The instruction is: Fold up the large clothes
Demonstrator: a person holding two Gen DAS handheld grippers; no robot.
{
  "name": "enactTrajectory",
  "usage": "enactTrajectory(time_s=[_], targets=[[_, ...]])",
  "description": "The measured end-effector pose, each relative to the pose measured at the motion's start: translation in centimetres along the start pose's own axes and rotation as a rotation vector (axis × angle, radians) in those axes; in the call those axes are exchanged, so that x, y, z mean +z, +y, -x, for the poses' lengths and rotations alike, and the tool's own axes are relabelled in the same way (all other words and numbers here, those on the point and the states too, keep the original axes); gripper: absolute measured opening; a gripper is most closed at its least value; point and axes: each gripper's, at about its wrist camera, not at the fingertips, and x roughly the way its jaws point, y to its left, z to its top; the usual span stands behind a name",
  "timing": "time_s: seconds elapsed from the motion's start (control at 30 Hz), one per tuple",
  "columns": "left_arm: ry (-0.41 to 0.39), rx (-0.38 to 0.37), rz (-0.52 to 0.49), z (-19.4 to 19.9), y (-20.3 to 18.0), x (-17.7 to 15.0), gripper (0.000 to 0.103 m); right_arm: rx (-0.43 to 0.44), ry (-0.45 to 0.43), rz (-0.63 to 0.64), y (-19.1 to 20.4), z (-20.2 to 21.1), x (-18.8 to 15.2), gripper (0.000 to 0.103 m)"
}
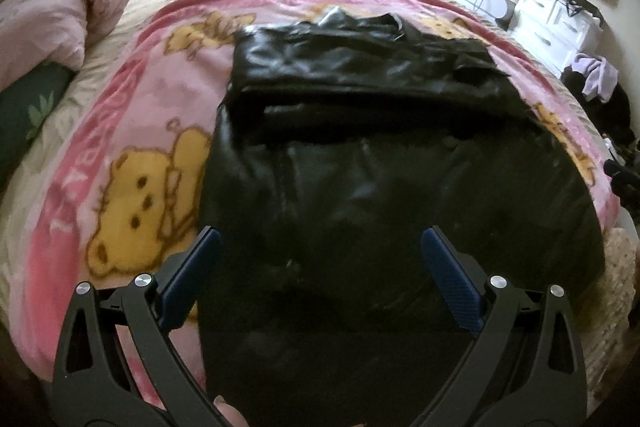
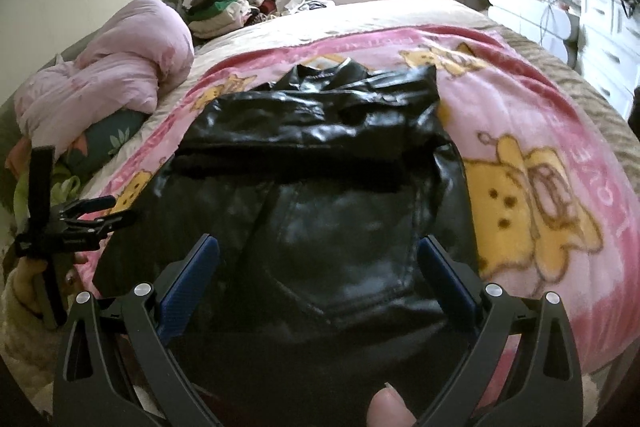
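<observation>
Lying flat on the pink fleece blanket with yellow cartoon bears (image 1: 132, 163), the glossy black leather-look jacket (image 1: 360, 195) sits mid-bed with its collar end far from the camera and its hem near. A band of the same black material, apparently the sleeves or the upper part, is already laid across the far half, forming a raised ridge from left to right; that arrangement suggests the garment is narrowed and ready for a lengthwise fold, hem toward collar. The blanket serves as a clean, flat working surface over the beige bedspread (image 2: 360, 15), while a bundled pale pink quilt (image 2: 120, 67) is pushed to the far left, out of the way.

Both tools hover over the near hem, pointing forward along the jacket. The left gripper (image 1: 320, 251) has its blue-padded fingers (image 1: 200, 267) spread wide, with nothing between them, poised above the left part of the hem. The right gripper (image 2: 318, 255) is likewise wide apart and empty, above the right part. In the right wrist view the left tool appears at the near left edge, held in a hand (image 2: 36, 279) in a cream fuzzy sleeve. My judgement: next each tool needs to descend and pinch a hem corner.
</observation>
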Motion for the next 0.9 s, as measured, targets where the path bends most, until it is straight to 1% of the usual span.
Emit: enactTrajectory(time_s=[0.13, 0.3, 0.5, 0.63, 0.73, 0.8, 0.9], targets=[[0.023, 0.003, 0.02, 0.0, 0.8, -1.3, 0.094, -0.022, 0.02, -0.018, -0.8, 0.1, -0.9, 0.099], [0.037, 0.031, 0.033, 0.6, 2.1, -3.1, 0.094, -0.036, 0.034, -0.028, -1.4, 0.5, -1.7, 0.099], [0.055, 0.056, 0.086, 1.3, 4.2, -4.9, 0.094, -0.026, 0.063, -0.035, -2.0, 0.7, -2.7, 0.099], [0.081, 0.06, 0.129, 1.2, 5.6, -6.2, 0.094, -0.02, 0.107, -0.044, -2.6, 0.5, -3.5, 0.099], [0.105, 0.021, 0.151, 0.9, 6.1, -7.2, 0.094, -0.015, 0.135, -0.054, -3.1, 0.4, -4.2, 0.099], [0.112, -0.027, 0.164, 0.7, 6.2, -7.5, 0.094, -0.026, 0.153, -0.063, -3.5, 0.4, -4.8, 0.099], [0.108, -0.06, 0.17, 0.6, 6.0, -7.7, 0.094, -0.031, 0.174, -0.077, -4.2, 0.7, -5.4, 0.099]])
